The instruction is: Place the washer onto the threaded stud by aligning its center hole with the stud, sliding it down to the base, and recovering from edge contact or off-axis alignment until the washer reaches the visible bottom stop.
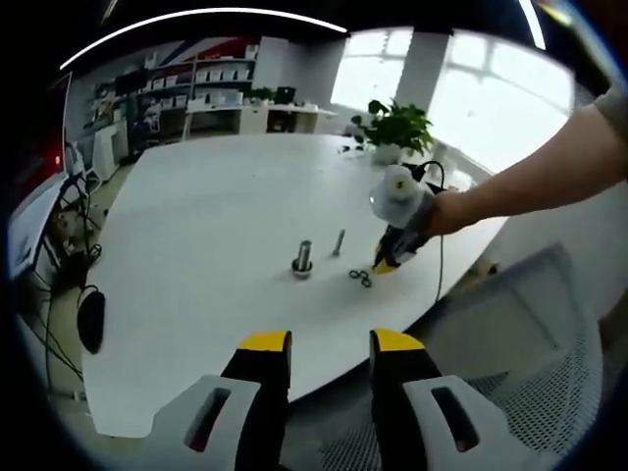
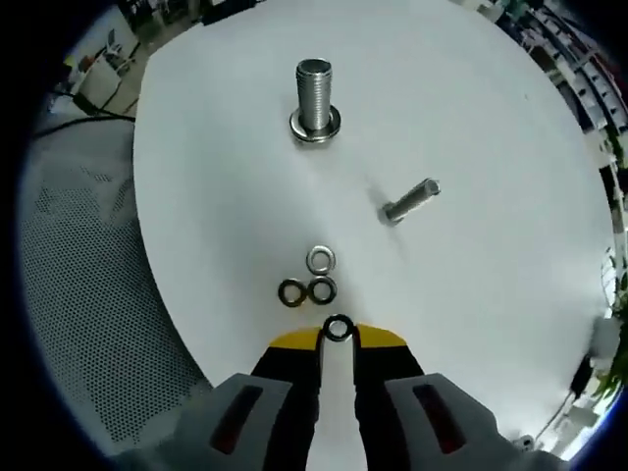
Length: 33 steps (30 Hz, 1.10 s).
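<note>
A thick threaded stud [image 2: 315, 96] stands upright on its flanged base on the white table [image 2: 471, 118]; in the left gripper view the stud [image 1: 302, 257] is mid-table. My right gripper [image 2: 339, 340] is shut on a small dark washer [image 2: 339, 327] pinched at its yellow tips, low over the table and well short of the stud. Three loose washers [image 2: 311, 280] lie just ahead of those tips. My left gripper [image 1: 331, 343] hangs open and holds nothing, back from the table's near edge. The right gripper [image 1: 385, 263], held by a hand, shows beside the washers [image 1: 360, 278].
A thinner bolt [image 2: 410, 200] stands to the right of the stud, seen again as the bolt [image 1: 339, 242]. A mesh chair [image 2: 88, 294] sits by the table edge. A potted plant [image 1: 397, 128] is at the far side. Shelves line the back wall.
</note>
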Available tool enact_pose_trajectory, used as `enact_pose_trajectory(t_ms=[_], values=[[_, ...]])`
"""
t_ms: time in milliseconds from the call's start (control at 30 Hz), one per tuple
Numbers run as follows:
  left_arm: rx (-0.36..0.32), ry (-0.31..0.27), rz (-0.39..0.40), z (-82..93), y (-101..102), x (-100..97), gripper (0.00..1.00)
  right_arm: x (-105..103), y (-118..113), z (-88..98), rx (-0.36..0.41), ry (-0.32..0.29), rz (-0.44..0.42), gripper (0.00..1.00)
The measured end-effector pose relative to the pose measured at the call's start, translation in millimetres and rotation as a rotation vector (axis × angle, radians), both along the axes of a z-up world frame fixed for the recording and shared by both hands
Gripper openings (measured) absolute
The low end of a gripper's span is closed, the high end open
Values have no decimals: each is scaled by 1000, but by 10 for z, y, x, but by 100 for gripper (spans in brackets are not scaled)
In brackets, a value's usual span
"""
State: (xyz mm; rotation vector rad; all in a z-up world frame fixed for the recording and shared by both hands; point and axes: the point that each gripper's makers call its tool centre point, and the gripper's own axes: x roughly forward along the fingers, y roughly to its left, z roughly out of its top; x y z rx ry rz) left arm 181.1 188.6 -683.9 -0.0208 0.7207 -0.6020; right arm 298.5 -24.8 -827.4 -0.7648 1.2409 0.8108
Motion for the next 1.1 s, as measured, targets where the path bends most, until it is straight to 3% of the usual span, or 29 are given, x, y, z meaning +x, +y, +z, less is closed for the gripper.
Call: enact_pose_trajectory(t_ms=[500, 767, 967, 1100], values=[[3, 8, 2, -11, 11, -1, 30, 377, 205, 430, 103, -94, -33, 13], [2, 6, 4, -8, 13, 4, 30, 506, 387, 496, 116, -114, -6, 13], [2, -1, 3, 2, 12, 7, 30, 544, 432, 531, 105, -150, 7, 13], [2, 0, 3, 2, 12, 6, 30, 545, 433, 512, 102, -144, 9, 13]])
